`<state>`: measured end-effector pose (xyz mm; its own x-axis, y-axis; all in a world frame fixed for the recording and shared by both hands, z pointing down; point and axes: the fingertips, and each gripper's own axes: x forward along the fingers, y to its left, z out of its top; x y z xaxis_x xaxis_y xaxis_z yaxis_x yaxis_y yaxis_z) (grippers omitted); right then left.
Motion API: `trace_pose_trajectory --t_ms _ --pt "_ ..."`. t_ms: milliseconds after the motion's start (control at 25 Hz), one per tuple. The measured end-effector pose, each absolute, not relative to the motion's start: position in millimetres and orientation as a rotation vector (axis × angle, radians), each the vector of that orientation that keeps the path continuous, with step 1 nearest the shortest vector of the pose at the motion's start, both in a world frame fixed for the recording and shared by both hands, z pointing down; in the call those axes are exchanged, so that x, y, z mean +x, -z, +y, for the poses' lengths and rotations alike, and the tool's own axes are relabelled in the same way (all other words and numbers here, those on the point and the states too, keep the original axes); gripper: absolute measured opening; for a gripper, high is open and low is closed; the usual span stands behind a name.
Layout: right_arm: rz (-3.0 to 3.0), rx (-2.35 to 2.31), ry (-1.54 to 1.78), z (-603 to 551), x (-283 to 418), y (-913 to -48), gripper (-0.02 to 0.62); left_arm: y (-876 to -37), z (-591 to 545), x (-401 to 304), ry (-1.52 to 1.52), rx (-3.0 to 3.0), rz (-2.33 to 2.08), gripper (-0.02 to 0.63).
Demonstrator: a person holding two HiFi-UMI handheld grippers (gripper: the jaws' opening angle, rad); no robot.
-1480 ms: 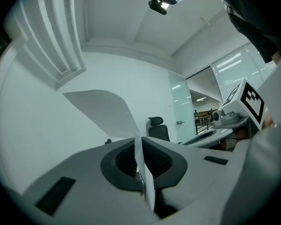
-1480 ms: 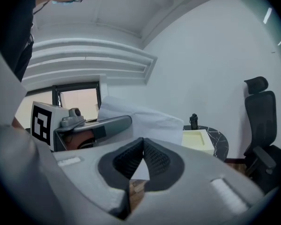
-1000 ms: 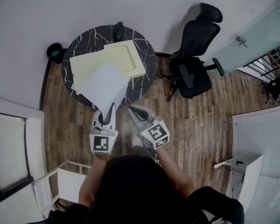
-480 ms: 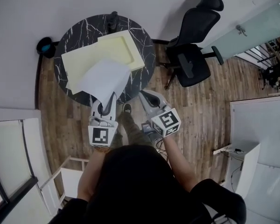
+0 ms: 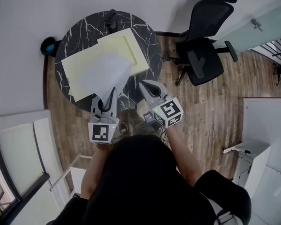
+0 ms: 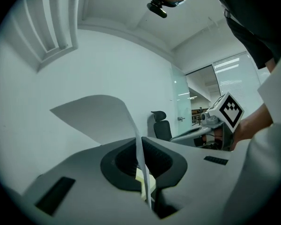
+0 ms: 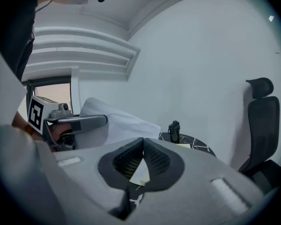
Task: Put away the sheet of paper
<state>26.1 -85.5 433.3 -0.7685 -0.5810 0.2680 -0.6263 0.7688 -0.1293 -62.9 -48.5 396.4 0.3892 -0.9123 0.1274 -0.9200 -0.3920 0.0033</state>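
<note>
Wood floor (image 5: 201,107) surrounds a round black marble tabletop (image 5: 84,34) carrying a pale yellow tray (image 5: 126,50). Above its near side curls the white sheet of paper (image 5: 103,76), pinched by one edge in the left tool (image 5: 111,93). The right tool (image 5: 142,84) is pressed together, empty. Held this way, the limp sheet could snag on the tray's rim and crumple, or slip free.

1. Right gripper (image 7: 143,141): jaws closed tip to tip, nothing between them.
2. Left gripper (image 7: 102,121), at left, with a white sheet of paper (image 7: 124,124) at its tip.
3. Dark bottle (image 7: 173,131) upright on marbled round table (image 7: 199,150).
4. Black office chair (image 7: 263,125), at right.
</note>
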Motion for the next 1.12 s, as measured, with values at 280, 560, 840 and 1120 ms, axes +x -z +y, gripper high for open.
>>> trace_pose_trajectory --t_ms 280,560,840,1120 --pt "-2.794 0.867 -0.364 -158 41 -459 -0.002 -403 -121 -33 -0.259 2.567 -1.666 0.006" --pt "-2.741 0.817 -0.472 -183 65 -487 -0.002 -425 -156 -34 -0.221 2.562 -1.631 0.006" --pt "-2.684 0.799 -0.432 -207 69 -513 -0.002 -454 -196 -39 -0.126 2.57 -1.443 0.006" --pt "-2.638 0.924 -0.443 -209 81 -513 -0.002 -493 -238 -58 -0.035 2.483 -1.232 0.006"
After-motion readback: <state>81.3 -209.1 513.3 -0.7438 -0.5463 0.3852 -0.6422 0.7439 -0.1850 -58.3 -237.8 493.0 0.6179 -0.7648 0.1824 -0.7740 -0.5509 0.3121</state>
